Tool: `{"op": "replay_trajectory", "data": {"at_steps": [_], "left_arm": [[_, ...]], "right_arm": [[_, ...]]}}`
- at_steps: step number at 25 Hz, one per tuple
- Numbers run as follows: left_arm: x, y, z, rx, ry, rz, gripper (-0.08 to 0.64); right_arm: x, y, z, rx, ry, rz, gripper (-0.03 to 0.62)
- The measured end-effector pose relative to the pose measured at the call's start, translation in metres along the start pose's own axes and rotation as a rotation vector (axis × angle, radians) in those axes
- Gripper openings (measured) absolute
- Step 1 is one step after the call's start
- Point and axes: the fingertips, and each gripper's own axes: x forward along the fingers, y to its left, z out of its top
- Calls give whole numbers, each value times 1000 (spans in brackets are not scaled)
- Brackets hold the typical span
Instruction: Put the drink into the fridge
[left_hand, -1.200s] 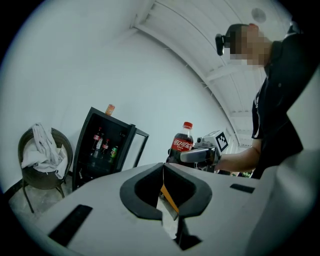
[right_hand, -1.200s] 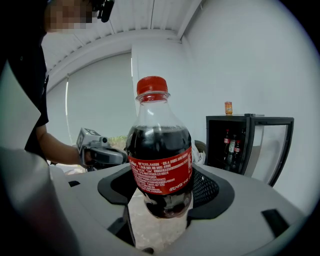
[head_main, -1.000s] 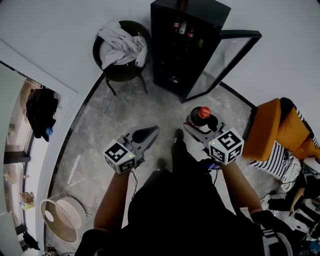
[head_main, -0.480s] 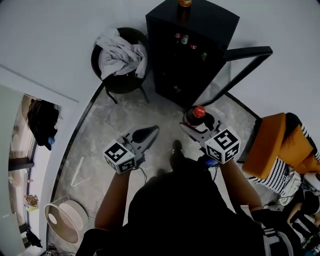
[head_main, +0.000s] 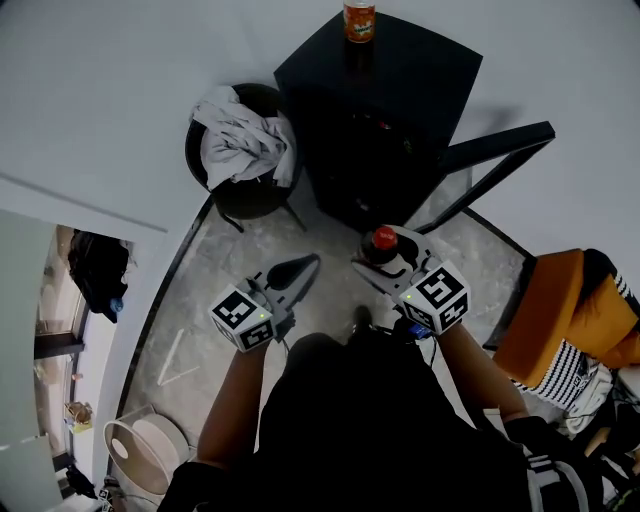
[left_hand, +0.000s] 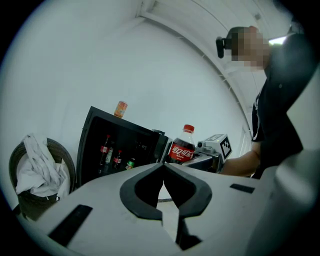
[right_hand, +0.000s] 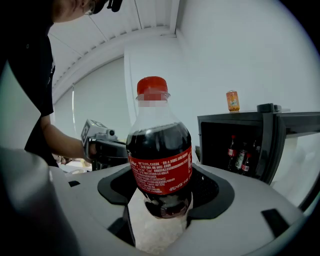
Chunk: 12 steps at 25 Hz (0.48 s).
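Holding the cola bottle (right_hand: 160, 165) upright, my right gripper (right_hand: 160, 202) had both jaws pressed against the bottle's lower body, below the red label, with the red cap on top. The bottle hung above the grey stone floor (head_main: 250, 250), in front of the black fridge (head_main: 400, 90) and outside it. The fridge door (head_main: 490, 160) stood swung open on my right side. I could see several small bottles (left_hand: 107, 150) standing on a shelf inside, and an orange can (head_main: 358, 20) stood on the fridge top. My left gripper (left_hand: 163, 167) was level with the right one and apart from it, its jaws together at the tips with nothing between them. Left of the fridge, a dark round basket (head_main: 215, 190) held crumpled pale cloth (head_main: 245, 140).
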Motion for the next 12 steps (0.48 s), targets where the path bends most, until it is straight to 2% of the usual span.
{"op": "replay_trajectory", "data": {"at_steps": [5, 12], "left_arm": [[18, 16, 11, -8, -5, -8, 11], [33, 52, 19, -7, -18, -69, 11]], "right_arm": [[12, -19, 1, 27, -4, -19, 311], [44, -38, 1, 25, 10, -61, 311]]}}
